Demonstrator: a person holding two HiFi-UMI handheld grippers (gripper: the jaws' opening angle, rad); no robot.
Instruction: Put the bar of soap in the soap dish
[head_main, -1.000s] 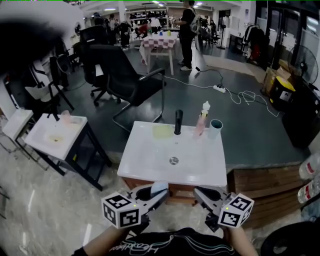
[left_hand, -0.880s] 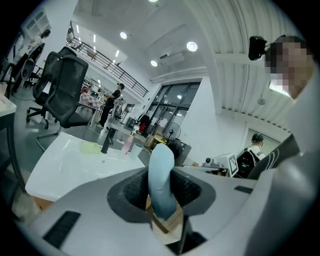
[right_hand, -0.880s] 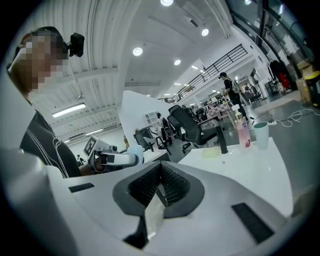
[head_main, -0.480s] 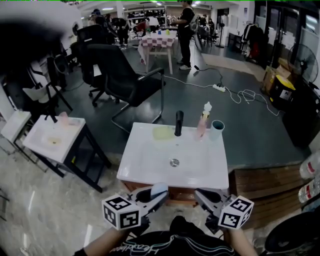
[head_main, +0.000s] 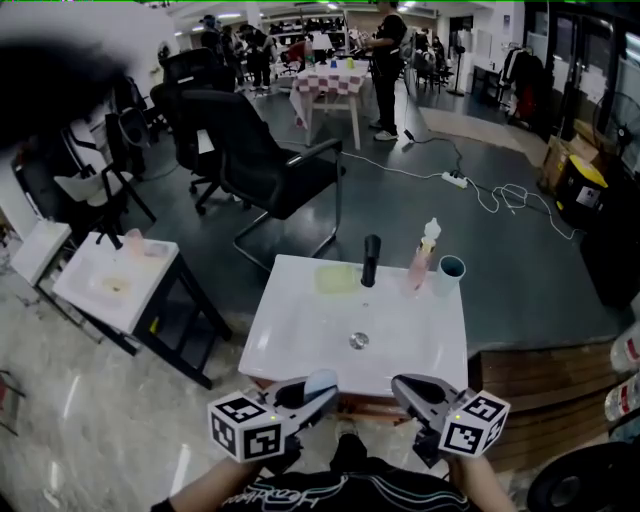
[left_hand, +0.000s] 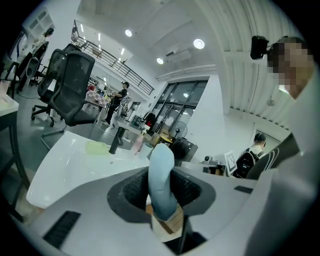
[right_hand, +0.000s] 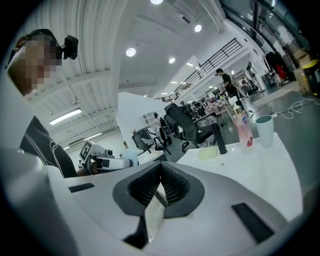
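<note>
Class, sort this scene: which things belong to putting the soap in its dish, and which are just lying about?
Job: pale blue bar of soap, held in the left gripper; pale green soap dish on the white sink.
Lying about: black tap; pink pump bottle; teal cup; black office chair.

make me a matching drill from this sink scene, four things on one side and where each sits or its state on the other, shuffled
Things:
1. bar of soap
2. soap dish
3. cup
4. right gripper

Place or state:
A. back right corner of the sink
B. jaws together, nothing held
C. clamped in the left gripper
D. on the sink's back rim, left of the faucet in the head view

Pairs: 1-C, 2-D, 3-A, 4-B
</note>
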